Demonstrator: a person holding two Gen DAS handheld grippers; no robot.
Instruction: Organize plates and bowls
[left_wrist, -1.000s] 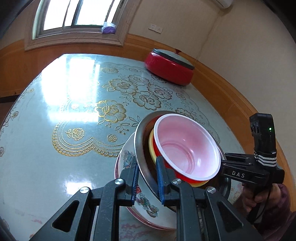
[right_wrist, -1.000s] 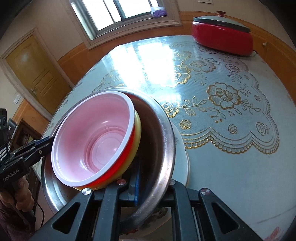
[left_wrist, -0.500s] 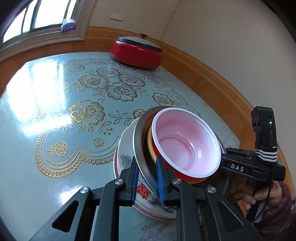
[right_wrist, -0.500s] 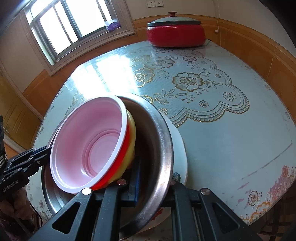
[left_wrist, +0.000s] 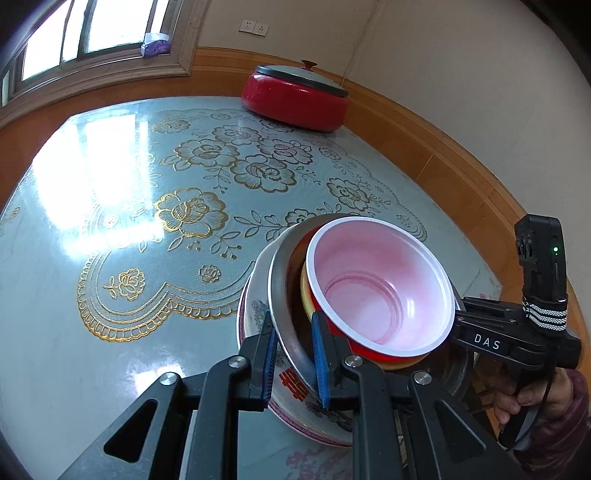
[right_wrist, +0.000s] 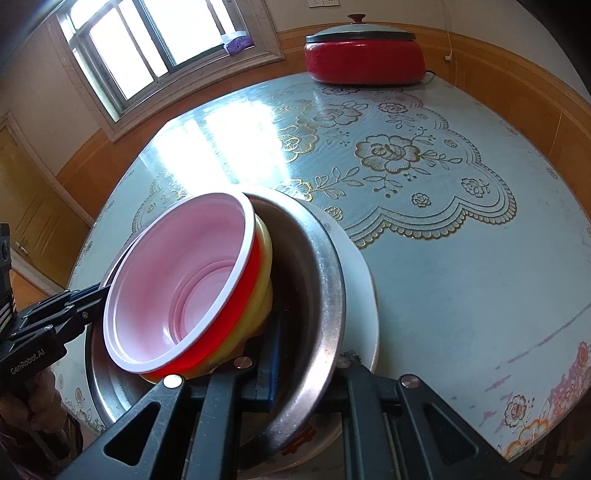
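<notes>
At the near edge of the tabletop (left_wrist: 110, 229), covered in a pale blue cloth with gold flowers, a nested stack of dishes is gripped from two sides. The left gripper (left_wrist: 293, 354) has its blue-padded jaws clamped tight on the near left rim of the steel bowl (left_wrist: 280, 280), one pad outside the wall and one inside. The right gripper (right_wrist: 303, 354) is pinched shut on the opposite rim of the same steel bowl, again with a pad on each face of the wall; in the left wrist view its black body reaches in from the right, with a hand (left_wrist: 524, 398) on its handle. Under the steel bowl sits a white patterned plate (left_wrist: 258, 314) with red characters on its side; whether it touches the tabletop cannot be told. Inside the steel bowl lie a yellow bowl (right_wrist: 264, 273) and, nested in it, a red bowl with a pink inside (left_wrist: 376, 284) and a white rim. The inner bowls are tilted, their mouths facing up and toward the left gripper's side rather than straight up. The stack's axis is roughly upright but leaning. At the far side of the tabletop, well apart, stands a red lidded cooker (left_wrist: 295, 99), near the wooden wall panel below a window (right_wrist: 155, 48).
</notes>
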